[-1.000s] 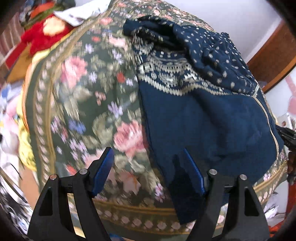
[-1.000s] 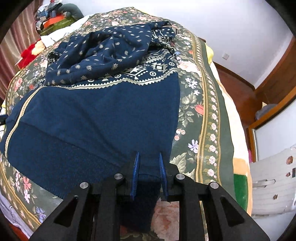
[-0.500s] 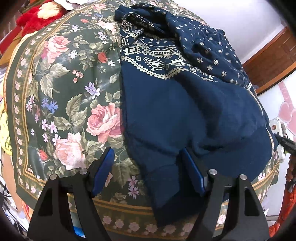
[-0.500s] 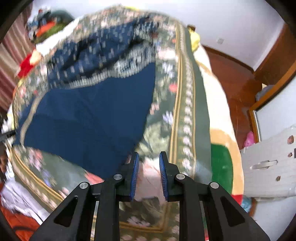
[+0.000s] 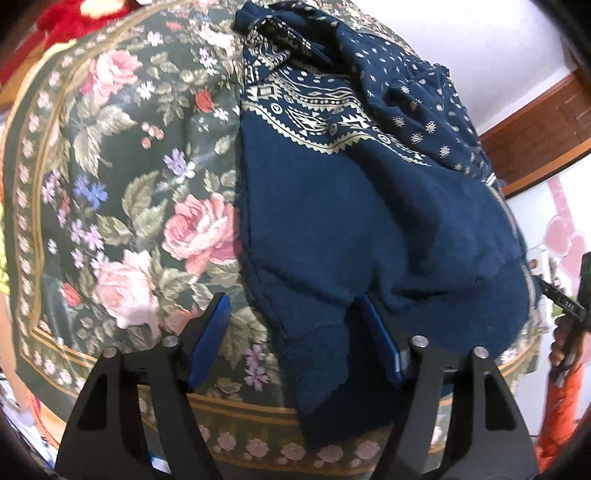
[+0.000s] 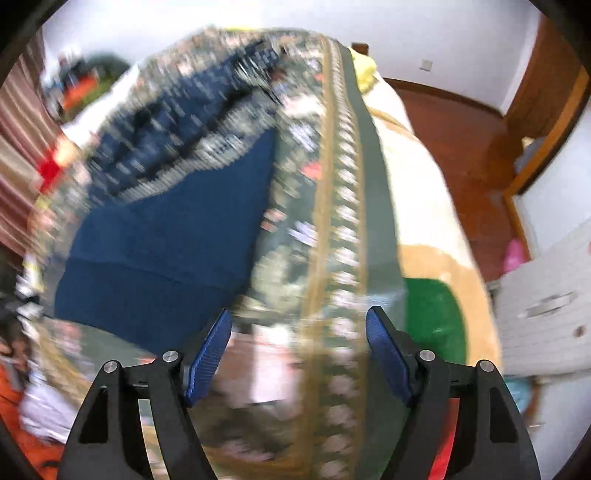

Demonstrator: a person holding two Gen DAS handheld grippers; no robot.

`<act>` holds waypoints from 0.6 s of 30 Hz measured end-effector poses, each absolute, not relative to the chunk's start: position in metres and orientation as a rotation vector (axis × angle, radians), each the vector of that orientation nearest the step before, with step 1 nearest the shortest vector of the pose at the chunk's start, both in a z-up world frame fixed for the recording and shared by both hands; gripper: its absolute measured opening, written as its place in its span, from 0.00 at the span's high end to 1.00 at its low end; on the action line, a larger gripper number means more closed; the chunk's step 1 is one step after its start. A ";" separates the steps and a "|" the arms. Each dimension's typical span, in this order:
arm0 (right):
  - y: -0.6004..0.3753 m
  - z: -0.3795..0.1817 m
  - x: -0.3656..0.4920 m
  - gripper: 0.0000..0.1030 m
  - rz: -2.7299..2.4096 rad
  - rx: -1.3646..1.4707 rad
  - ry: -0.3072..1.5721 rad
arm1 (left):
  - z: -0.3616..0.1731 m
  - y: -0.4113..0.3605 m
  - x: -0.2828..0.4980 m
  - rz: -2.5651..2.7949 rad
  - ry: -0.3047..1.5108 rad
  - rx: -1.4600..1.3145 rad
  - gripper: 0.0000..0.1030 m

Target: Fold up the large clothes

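A large navy garment with a cream geometric band and dotted upper part lies on a floral bedspread. Its near hem hangs toward the bed's front edge. My left gripper is open, its jaws wide apart on either side of the garment's lower left corner, with the cloth lying between them. In the blurred right wrist view the garment lies to the left. My right gripper is open and empty above the bedspread's border, to the right of the garment's hem.
A red item lies at the bed's far left. A wooden floor and wooden door frame are to the right of the bed. A white plastic chair stands at the near right. A green-and-cream blanket shows under the bedspread.
My right gripper has opened, let go of the garment's hem and swung to the right. My left gripper stays open and has closed in on the garment's lower left corner.
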State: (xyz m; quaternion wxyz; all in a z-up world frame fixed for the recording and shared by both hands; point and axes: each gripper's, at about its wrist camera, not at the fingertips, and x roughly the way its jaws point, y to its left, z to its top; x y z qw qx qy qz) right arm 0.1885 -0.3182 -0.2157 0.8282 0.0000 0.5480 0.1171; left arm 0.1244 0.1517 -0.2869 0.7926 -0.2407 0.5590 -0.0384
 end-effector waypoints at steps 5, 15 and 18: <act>-0.290 -0.206 0.185 0.29 0.384 0.105 1.162 | -0.287 0.146 0.125 -0.160 1.201 -0.616 0.35; -0.265 -0.242 0.200 0.82 0.452 0.241 1.215 | -0.278 0.136 0.125 -0.231 1.166 -0.692 0.82; -0.258 -0.237 0.200 0.90 0.446 0.182 1.178 | -0.261 0.127 0.131 -0.209 1.131 -0.611 0.86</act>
